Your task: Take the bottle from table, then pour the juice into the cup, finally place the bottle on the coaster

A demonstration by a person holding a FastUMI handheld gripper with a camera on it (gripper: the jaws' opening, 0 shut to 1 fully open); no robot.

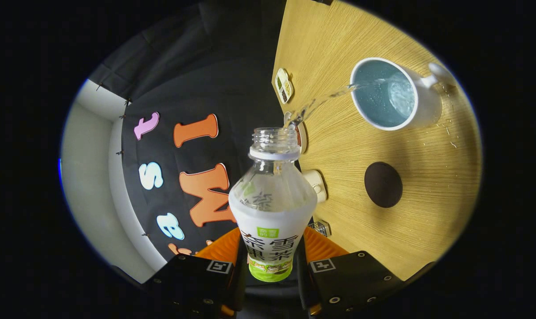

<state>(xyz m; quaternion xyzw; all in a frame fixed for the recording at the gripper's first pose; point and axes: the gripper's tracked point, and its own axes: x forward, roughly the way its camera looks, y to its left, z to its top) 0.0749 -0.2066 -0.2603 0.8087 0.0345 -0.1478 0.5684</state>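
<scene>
My gripper (pixel 271 266) is shut on the lower body of a clear plastic bottle (pixel 272 199) with a white label and no cap. The view is rolled sideways, so the bottle is tipped over the wooden table (pixel 427 230). A thin clear stream (pixel 325 99) runs from the bottle's mouth into the white cup (pixel 385 94), which has a pale blue inside, liquid in it, and a handle on its far side. A dark round coaster (pixel 383 184) lies on the table beside the cup, nearer the fingers.
Several small items sit along the table's edge by the booth wall: a small white card (pixel 284 85), a round disc (pixel 299 133) behind the bottle's neck, a white cap-like piece (pixel 317 184) and a small clear object (pixel 321 227). Droplets (pixel 449 133) spot the table near the cup.
</scene>
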